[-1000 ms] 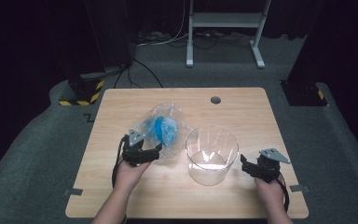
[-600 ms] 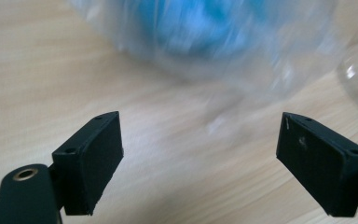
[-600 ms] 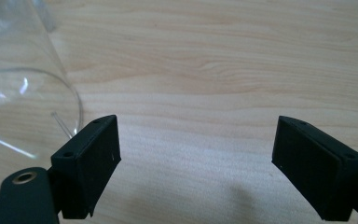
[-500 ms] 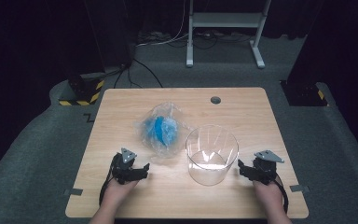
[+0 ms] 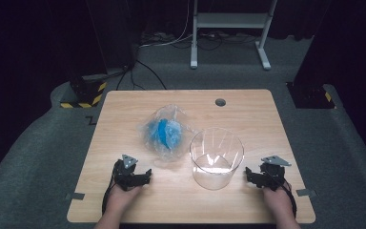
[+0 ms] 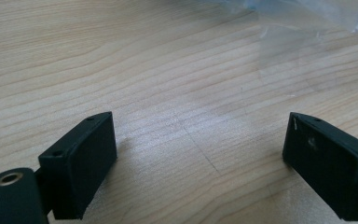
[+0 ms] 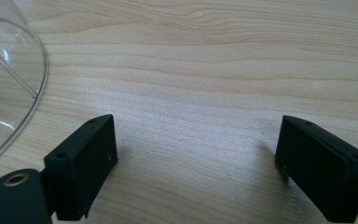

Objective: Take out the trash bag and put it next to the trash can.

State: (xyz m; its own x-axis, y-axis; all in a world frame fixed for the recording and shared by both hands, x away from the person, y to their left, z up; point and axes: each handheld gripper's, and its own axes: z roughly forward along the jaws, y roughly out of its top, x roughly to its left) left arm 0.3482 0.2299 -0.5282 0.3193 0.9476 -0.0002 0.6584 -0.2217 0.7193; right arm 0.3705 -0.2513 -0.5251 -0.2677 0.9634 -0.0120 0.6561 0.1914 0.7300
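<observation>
1. Since 1.0 s ago the left gripper point(image 5: 145, 175) has pulled back from the bag toward the near edge of the table point(image 5: 248, 109); it was right at the bag's near side, now sits well apart from it. Right gripper point(image 5: 249, 174) has barely shifted, bag and container unmoved.
2. Left gripper: low over the wood near the front-left, jaws spread wide, nothing btwn them. In the left gripper view point(image 6: 200, 163) only bare wood grain lies btwn the jaws, w/ the edge of clear plastic at top right.
3. Right gripper: near the front-right corner, just beside the container's right side, not touching. Jaws wide apart, holding nothing; the right gripper view point(image 7: 196, 163) shows bare wood btwn them.
4. Clear plastic bag point(image 5: 167, 131) w/ blue contents lies left of centre on the table, crumpled, touching or nearly touching the container's left wall; can't tell which.
5. Clear round container point(image 5: 217, 157) stands upright right of centre, btwn the two grippers; its curved base rim shows at the right gripper view's left edge point(image 7: 9, 93).
6. Person's hands hold both grippers from the bottom edge.
</observation>
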